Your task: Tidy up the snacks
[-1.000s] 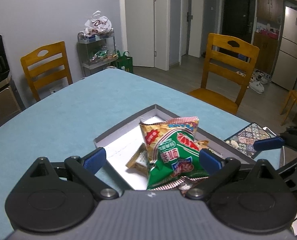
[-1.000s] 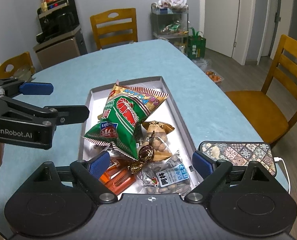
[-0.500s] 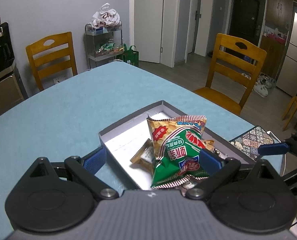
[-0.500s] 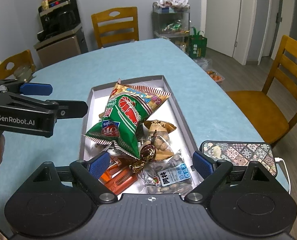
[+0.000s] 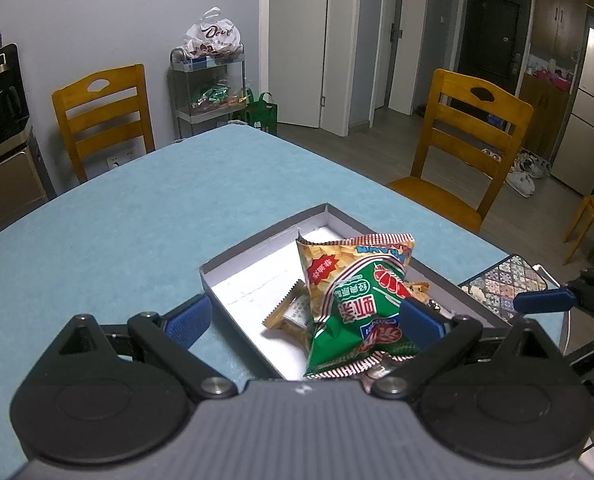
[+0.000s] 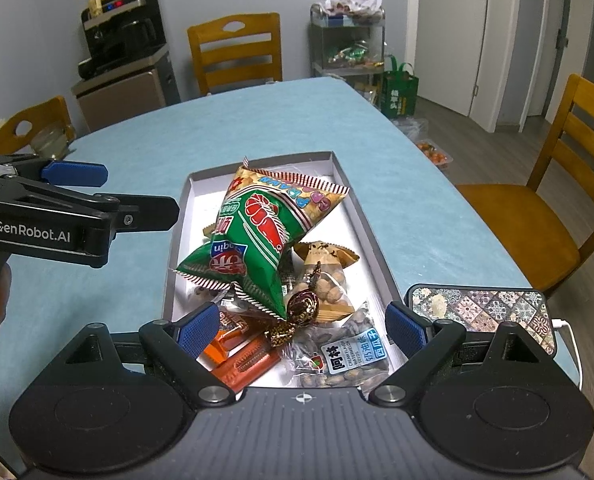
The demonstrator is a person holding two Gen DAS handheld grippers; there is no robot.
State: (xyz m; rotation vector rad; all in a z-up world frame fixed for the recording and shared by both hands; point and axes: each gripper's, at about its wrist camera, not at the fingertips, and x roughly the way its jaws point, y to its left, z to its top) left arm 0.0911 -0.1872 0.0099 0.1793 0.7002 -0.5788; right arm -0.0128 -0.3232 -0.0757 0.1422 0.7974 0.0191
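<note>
Both grippers hang with their jaws spread wide and nothing between the pads: the left gripper [image 5: 303, 320] straddles the near left wall of the grey snack tray [image 5: 257, 240], and the right gripper [image 6: 301, 330] spans the tray's near end. Ahead of the right fingers [image 6: 197, 330], a green prawn-cracker bag [image 6: 257, 232] lies on the other snacks; a foil-wrapped candy [image 6: 302, 306], orange bars [image 6: 241, 354] and a seed packet [image 6: 337, 356] sit between the fingertips. A patterned phone [image 6: 481, 308] lies just outside the right finger.
</note>
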